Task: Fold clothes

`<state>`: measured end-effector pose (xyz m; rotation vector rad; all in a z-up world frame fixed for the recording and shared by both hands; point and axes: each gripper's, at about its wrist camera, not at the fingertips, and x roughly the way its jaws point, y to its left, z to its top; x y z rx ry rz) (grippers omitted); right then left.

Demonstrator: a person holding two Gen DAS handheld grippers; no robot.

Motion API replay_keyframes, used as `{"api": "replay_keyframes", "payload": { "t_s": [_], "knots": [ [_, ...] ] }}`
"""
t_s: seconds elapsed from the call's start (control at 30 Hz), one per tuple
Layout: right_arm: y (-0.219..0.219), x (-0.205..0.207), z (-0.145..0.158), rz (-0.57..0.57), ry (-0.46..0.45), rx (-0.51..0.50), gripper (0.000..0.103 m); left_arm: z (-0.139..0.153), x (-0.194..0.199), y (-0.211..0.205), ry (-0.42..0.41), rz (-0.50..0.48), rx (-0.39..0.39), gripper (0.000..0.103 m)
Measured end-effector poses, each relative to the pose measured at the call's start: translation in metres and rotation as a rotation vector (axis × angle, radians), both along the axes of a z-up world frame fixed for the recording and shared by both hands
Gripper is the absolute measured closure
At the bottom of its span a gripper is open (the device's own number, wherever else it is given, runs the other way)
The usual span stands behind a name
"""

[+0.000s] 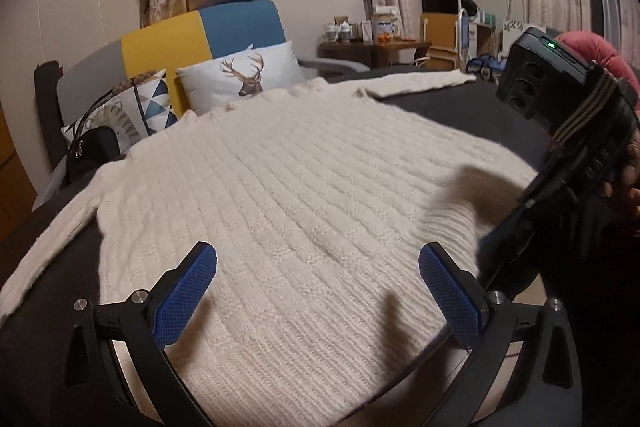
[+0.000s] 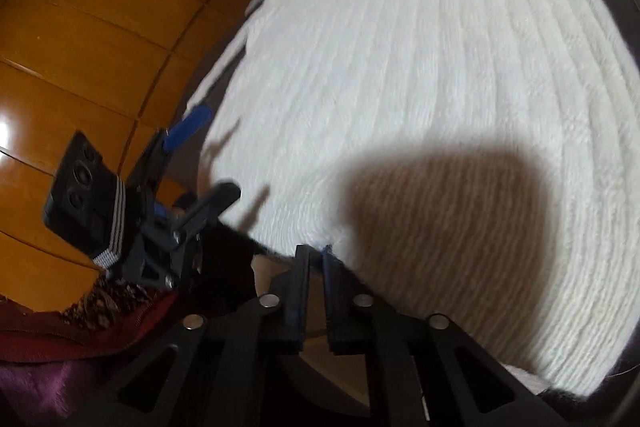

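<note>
Left wrist view: the cream knit sweater [image 1: 296, 211] lies spread flat on a dark surface [image 1: 460, 99], one sleeve stretched out on either side of its body, probably so it can be folded cleanly. The left gripper [image 1: 318, 291] hangs over the sweater's near hem with its blue pads [image 1: 188, 291] spread wide, touching nothing. The right gripper [image 1: 492, 247] reaches the sweater's right edge.

Right wrist view: the right gripper [image 2: 318, 255] sits at the sweater's [image 2: 420, 67] hem corner, its fingers drawn nearly together. Whether knit is pinched between them I cannot tell. The left gripper [image 2: 208, 155], wide open, hovers off the sweater's far side.
</note>
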<state>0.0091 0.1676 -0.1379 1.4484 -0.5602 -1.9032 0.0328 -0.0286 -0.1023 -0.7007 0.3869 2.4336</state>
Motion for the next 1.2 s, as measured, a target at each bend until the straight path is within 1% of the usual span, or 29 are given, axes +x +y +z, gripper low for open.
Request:
{"api": "replay_keyframes", "payload": {
  "t_s": [0.07,0.13,0.23,0.3,0.4,0.47,0.5,0.53,0.57,0.63,0.67,0.7,0.77,0.8,0.83,0.87,0.9,0.93,0.97,1.0,1.03,1.07,1.13,1.17,1.2],
  "knots": [
    [0.004,-0.002,0.002,-0.027,0.001,-0.013,0.1,0.0,0.003,0.003,-0.003,-0.031,-0.002,0.0],
    [0.008,-0.005,0.003,-0.049,0.005,-0.025,0.1,-0.001,0.01,0.01,0.0,-0.085,-0.023,0.0],
    [0.003,-0.01,0.005,-0.069,0.008,-0.06,0.1,-0.007,0.022,0.024,0.009,-0.154,-0.088,0.0],
    [-0.003,-0.013,0.006,-0.066,0.017,-0.055,0.1,-0.015,0.027,0.033,0.006,-0.192,-0.138,0.0],
    [-0.004,-0.008,0.002,-0.048,0.003,-0.085,0.095,-0.03,0.028,0.043,0.015,-0.198,-0.226,0.0],
    [-0.007,-0.005,0.001,-0.053,0.002,-0.059,0.092,-0.038,0.029,0.047,0.065,-0.178,-0.296,0.001],
    [0.0,-0.004,0.002,-0.057,0.007,-0.051,0.091,-0.039,0.03,0.048,0.079,-0.18,-0.306,0.003],
    [0.001,-0.003,0.002,-0.061,0.008,-0.057,0.091,-0.038,0.031,0.046,0.069,-0.201,-0.285,0.016],
    [-0.002,-0.004,0.001,-0.07,0.007,-0.067,0.091,-0.036,0.029,0.044,0.04,-0.216,-0.253,0.029],
    [-0.007,-0.004,0.0,-0.078,0.004,-0.075,0.091,-0.032,0.024,0.038,-0.017,-0.221,-0.198,0.034],
    [-0.007,-0.004,0.001,-0.08,0.004,-0.077,0.091,-0.031,0.022,0.035,-0.036,-0.217,-0.173,0.038],
    [-0.006,-0.004,0.001,-0.083,0.004,-0.08,0.091,-0.03,0.019,0.033,-0.051,-0.211,-0.156,0.039],
    [0.005,-0.001,-0.002,-0.082,0.004,-0.086,0.091,-0.027,0.015,0.029,-0.078,-0.206,-0.128,0.049],
    [0.009,0.001,-0.004,-0.082,0.005,-0.088,0.091,-0.025,0.015,0.028,-0.088,-0.209,-0.112,0.053],
    [0.007,0.001,-0.004,-0.082,0.006,-0.091,0.091,-0.021,0.014,0.028,-0.094,-0.216,-0.094,0.058],
    [0.006,0.001,-0.003,-0.08,0.009,-0.092,0.091,-0.018,0.014,0.027,-0.1,-0.223,-0.077,0.062],
    [0.005,0.001,-0.003,-0.077,0.016,-0.092,0.091,-0.016,0.013,0.027,-0.103,-0.224,-0.072,0.063],
    [0.005,0.001,-0.001,-0.067,0.028,-0.092,0.091,-0.016,0.01,0.028,-0.114,-0.221,-0.073,0.067],
    [0.002,0.003,0.0,-0.049,0.047,-0.091,0.091,-0.015,0.005,0.027,-0.136,-0.221,-0.062,0.072],
    [-0.003,0.006,0.003,-0.023,0.073,-0.081,0.091,-0.014,0.001,0.026,-0.158,-0.216,-0.044,0.074],
    [-0.007,0.009,0.008,0.01,0.111,-0.06,0.091,-0.013,-0.005,0.024,-0.178,-0.205,-0.028,0.078],
    [-0.013,0.014,0.014,0.049,0.156,-0.034,0.091,-0.013,-0.012,0.023,-0.195,-0.194,-0.021,0.083],
    [-0.032,0.026,0.027,0.147,0.269,0.049,0.091,-0.011,-0.023,0.023,-0.205,-0.18,-0.025,0.088],
    [-0.042,0.031,0.032,0.19,0.319,0.092,0.087,-0.01,-0.029,0.023,-0.21,-0.177,-0.028,0.089],
    [-0.051,0.036,0.036,0.228,0.369,0.137,0.08,-0.01,-0.033,0.023,-0.215,-0.177,-0.027,0.09]
  ]
}}
